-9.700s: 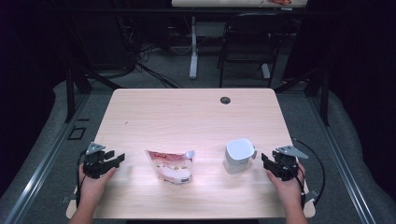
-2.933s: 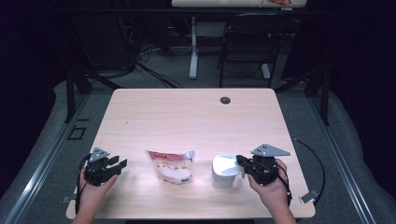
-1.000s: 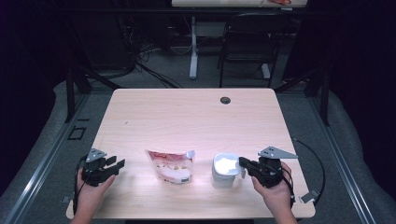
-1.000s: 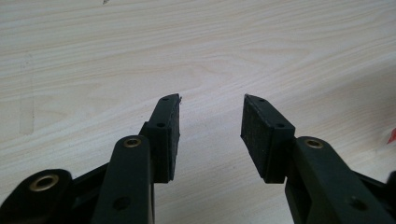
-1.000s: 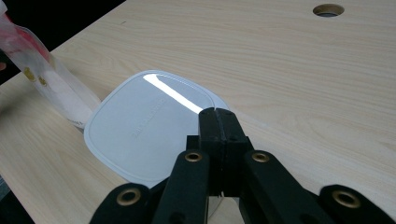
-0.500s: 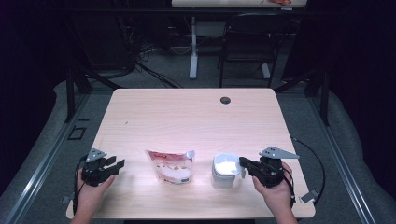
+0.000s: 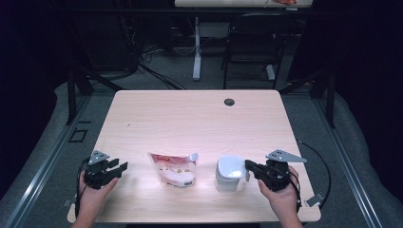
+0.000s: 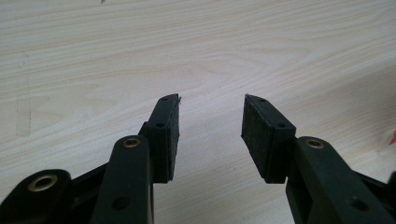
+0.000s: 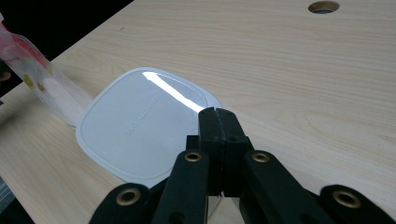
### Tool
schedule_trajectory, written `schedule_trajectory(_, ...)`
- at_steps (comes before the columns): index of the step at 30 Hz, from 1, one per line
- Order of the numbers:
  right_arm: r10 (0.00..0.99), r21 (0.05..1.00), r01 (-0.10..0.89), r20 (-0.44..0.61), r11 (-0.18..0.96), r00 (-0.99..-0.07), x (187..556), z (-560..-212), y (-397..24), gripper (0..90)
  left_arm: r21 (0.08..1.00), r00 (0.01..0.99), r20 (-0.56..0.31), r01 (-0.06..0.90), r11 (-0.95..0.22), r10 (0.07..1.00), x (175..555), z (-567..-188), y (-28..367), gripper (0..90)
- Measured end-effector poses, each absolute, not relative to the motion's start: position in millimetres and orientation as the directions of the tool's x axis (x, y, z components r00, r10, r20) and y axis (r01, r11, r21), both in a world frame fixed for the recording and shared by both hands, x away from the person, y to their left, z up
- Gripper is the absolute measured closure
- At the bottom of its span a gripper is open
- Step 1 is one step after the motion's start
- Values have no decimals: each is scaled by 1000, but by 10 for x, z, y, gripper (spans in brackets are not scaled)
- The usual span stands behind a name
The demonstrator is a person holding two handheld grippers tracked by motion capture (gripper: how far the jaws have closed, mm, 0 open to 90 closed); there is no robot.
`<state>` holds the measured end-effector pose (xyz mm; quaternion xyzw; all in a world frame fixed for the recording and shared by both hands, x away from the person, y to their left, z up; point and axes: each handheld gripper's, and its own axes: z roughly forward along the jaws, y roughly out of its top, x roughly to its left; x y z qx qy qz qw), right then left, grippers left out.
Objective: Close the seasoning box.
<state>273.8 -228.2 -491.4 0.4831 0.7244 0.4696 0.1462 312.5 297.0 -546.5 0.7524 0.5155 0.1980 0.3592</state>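
Two grippers low at the table's (image 7: 190,118) near edge. Right gripper (image 9: 217,114) clenched, jaws pressed together over the lid rim of the white tub (image 7: 230,173); whether they pinch the rim, can't tell. Left gripper (image 8: 210,121) released, jaws apart over bare wood. Pouch (image 7: 173,168) lies between tub and left gripper.

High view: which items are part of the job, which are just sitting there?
In play:
- white lidded container, right gripper shut at its lid edge
- snack pouch, between the hands
- left gripper, open, empty

Bystanders:
- chair behind the table
- cable hole
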Motion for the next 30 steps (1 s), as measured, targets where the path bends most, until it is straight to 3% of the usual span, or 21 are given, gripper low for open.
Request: schedule_trajectory(30, 829, 815, 575, 278, 64, -486, 2748, -4940, -2319, 900, 743, 390, -74, 635, -210, 918, 3129, -5470, 2968, 569)
